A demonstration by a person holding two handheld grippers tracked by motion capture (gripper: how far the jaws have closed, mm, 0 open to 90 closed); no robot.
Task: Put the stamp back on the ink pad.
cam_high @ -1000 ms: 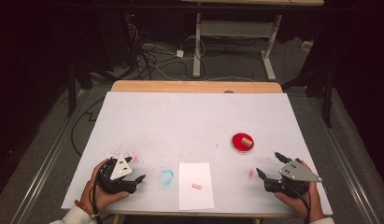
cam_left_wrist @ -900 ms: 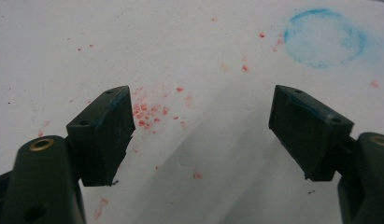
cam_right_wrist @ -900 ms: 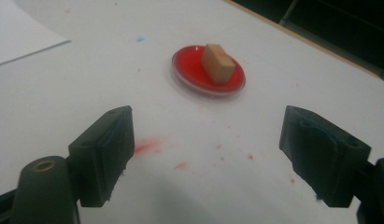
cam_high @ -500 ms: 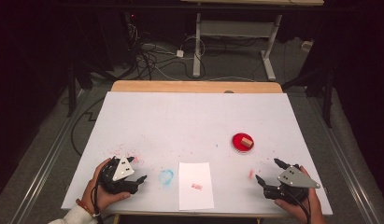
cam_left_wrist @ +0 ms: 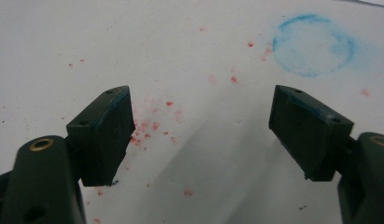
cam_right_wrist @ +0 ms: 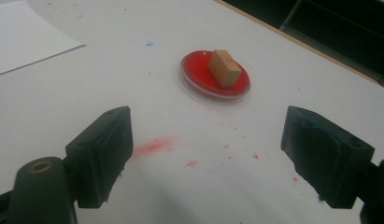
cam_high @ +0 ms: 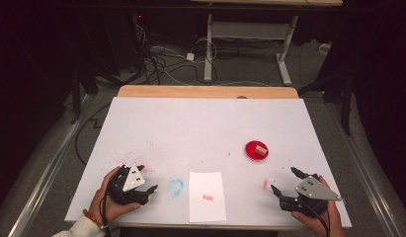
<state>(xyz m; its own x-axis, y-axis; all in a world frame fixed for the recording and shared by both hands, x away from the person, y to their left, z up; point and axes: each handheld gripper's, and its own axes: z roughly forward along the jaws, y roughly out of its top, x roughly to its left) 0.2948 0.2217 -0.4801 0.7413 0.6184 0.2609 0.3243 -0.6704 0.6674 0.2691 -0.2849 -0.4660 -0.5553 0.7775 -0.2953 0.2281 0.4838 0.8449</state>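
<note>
A small wooden block [cam_high: 260,150] [cam_right_wrist: 224,68] stands in a shallow red dish [cam_high: 251,148] [cam_right_wrist: 194,79] on the right half of the white table. My right gripper [cam_high: 283,179] [cam_right_wrist: 206,126] rests near the front right corner, open and holding nothing, and it points at the dish a short way ahead. A white paper sheet [cam_high: 207,207] [cam_right_wrist: 26,35] with a small red stamp mark [cam_high: 208,197] lies at the front centre. My left gripper [cam_high: 147,178] [cam_left_wrist: 201,107] is open and holds nothing at the front left, just left of a blue ring mark [cam_high: 176,187] [cam_left_wrist: 313,44].
Red ink specks [cam_left_wrist: 152,126] dot the white table top [cam_high: 200,128] by the left gripper, and a red smear [cam_right_wrist: 152,147] [cam_high: 265,183] lies before the right one. A wooden strip [cam_high: 205,92] edges the far side. Beyond it are cables and a desk frame on the floor.
My right gripper has drifted slightly toward the table's front edge. The left gripper, the dish and the paper stay where they were.
</note>
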